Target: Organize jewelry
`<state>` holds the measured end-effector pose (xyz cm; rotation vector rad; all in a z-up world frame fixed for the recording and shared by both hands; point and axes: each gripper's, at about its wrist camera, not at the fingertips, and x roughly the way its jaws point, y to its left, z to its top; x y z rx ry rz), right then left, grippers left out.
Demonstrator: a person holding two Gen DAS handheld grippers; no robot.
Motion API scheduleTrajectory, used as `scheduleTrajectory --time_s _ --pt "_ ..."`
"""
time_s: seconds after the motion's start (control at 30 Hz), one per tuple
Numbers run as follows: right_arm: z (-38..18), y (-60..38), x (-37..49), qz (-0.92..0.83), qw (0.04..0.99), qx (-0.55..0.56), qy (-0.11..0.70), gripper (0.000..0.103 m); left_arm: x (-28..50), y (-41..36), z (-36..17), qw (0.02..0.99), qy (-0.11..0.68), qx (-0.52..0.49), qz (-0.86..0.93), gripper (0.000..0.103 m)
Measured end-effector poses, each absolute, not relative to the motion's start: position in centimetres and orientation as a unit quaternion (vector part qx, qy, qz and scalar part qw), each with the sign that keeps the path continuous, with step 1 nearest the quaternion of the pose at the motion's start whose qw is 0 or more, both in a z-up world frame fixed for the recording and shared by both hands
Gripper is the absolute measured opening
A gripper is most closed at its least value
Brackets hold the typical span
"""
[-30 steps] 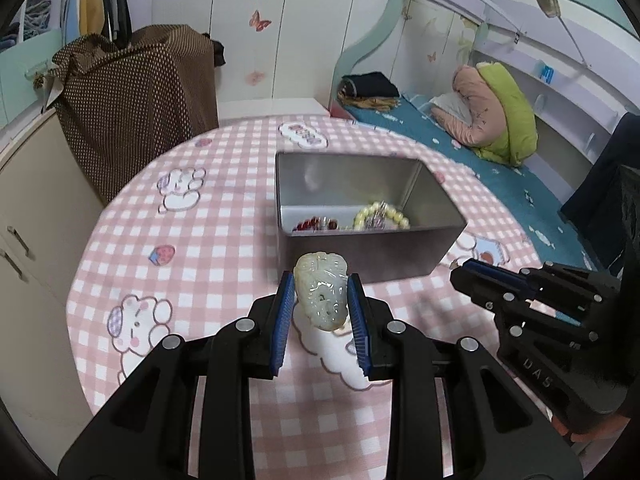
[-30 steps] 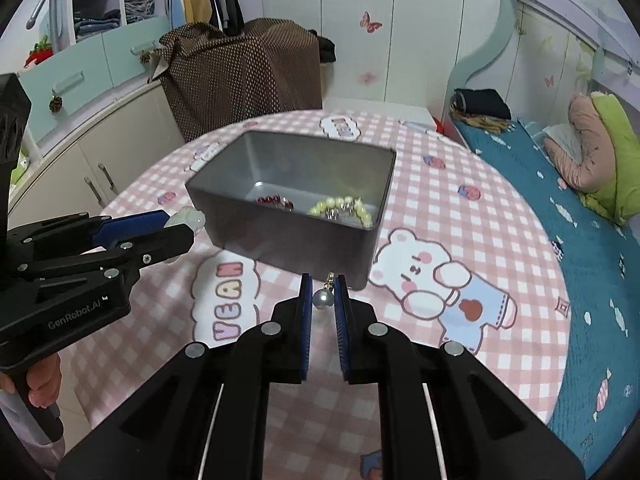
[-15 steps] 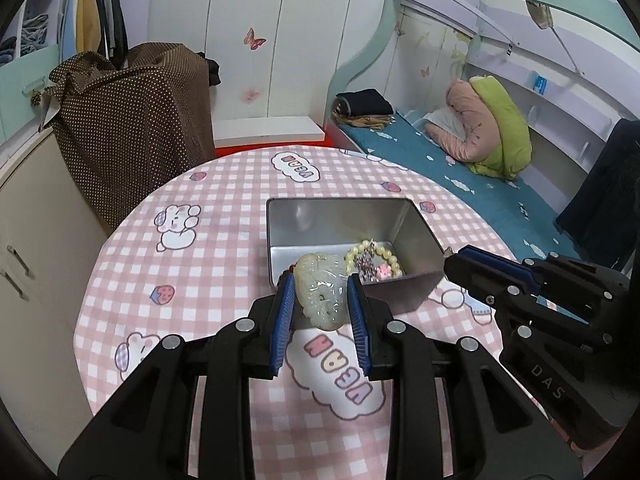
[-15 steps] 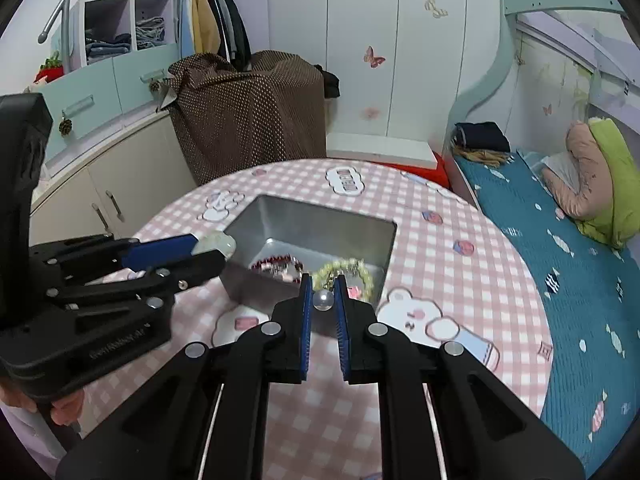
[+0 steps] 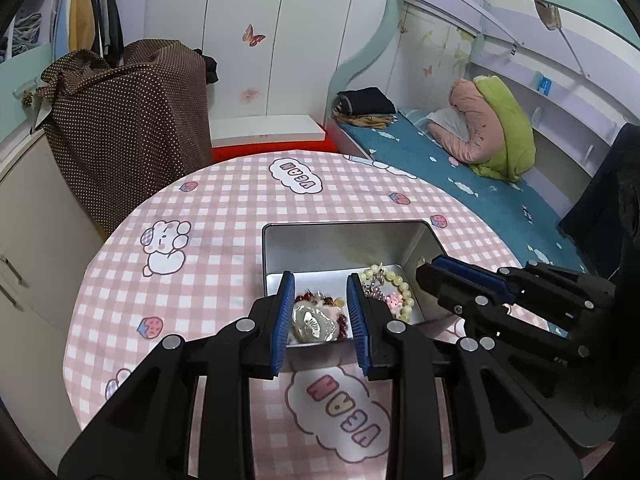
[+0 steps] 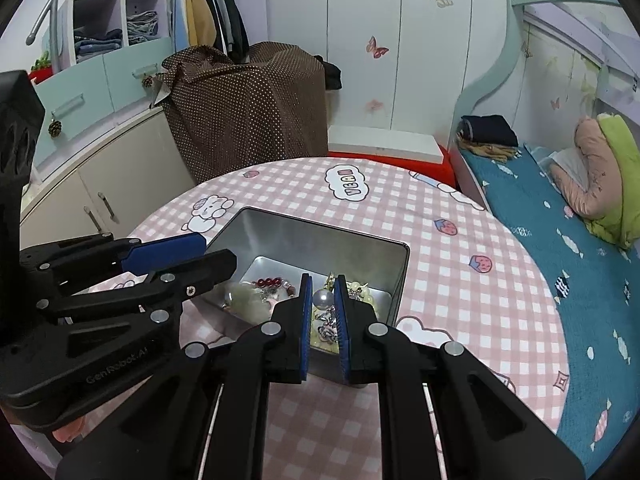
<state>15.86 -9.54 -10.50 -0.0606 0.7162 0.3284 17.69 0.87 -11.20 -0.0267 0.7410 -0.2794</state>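
Note:
A metal tin (image 5: 344, 229) (image 6: 400, 280) stands on the round pink checked table. In it lie a red bead bracelet (image 6: 269, 282), a cream bead bracelet (image 5: 396, 284) and a pale jade pendant (image 5: 314, 322) (image 6: 245, 297). My left gripper (image 5: 320, 312) hovers open above the tin's near left corner, the pendant lying loose below its fingers. It also shows in the right wrist view (image 6: 192, 256). My right gripper (image 6: 323, 300) is shut on a pearl earring (image 6: 322, 299) above the tin's near right part. It shows in the left wrist view (image 5: 444, 272) too.
The table's cloth (image 5: 200, 280) has cartoon prints. Beyond the table stand a brown dotted covered object (image 5: 128, 120), white wardrobe doors and a bed (image 5: 460, 184) with a pink and green pillow. Cabinets (image 6: 100, 184) line the left.
Both grippers rose and moved over the tin. My left gripper opened and let the jade pendant drop into the tin. The right gripper still holds the pearl earring.

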Motion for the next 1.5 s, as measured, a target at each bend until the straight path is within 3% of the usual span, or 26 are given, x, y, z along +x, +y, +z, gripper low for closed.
scheduleTrajectory --time_s 0.07,0.13,0.3,0.43,0.83,1.17,1.5 --pt "-10.4 -9.7 16.0 0.156 0.925 -0.026 0.347 0.017 17.9 0.8 -11.4 0.922 0.364 -0.009 -0.134 0.028" --pt "-10.2 -10.0 15.9 0.148 0.927 -0.022 0.343 0.029 18.0 0.8 -11.7 0.92 0.369 -0.009 -0.132 0.029" --pt "-10.0 -10.8 15.8 0.128 0.931 -0.019 0.341 0.049 18.2 1.4 -11.9 0.92 0.373 -0.012 -0.118 0.049" --pt "-9.8 -11.3 15.6 0.117 0.932 -0.014 0.344 0.053 18.1 1.7 -11.9 0.92 0.375 -0.014 -0.11 0.063" --pt "-7.9 -13.1 12.3 0.087 0.944 0.02 0.317 0.078 15.7 1.6 -10.3 0.929 0.364 -0.003 -0.069 0.089" --pt "-5.1 -14.3 8.6 0.065 0.957 0.025 0.281 0.095 11.9 0.7 -6.9 0.941 0.334 0.014 -0.055 0.092" --pt "-3.7 -14.6 5.8 0.055 0.964 0.023 0.26 0.096 9.1 0.5 -5.2 0.944 0.324 0.013 -0.055 0.092"
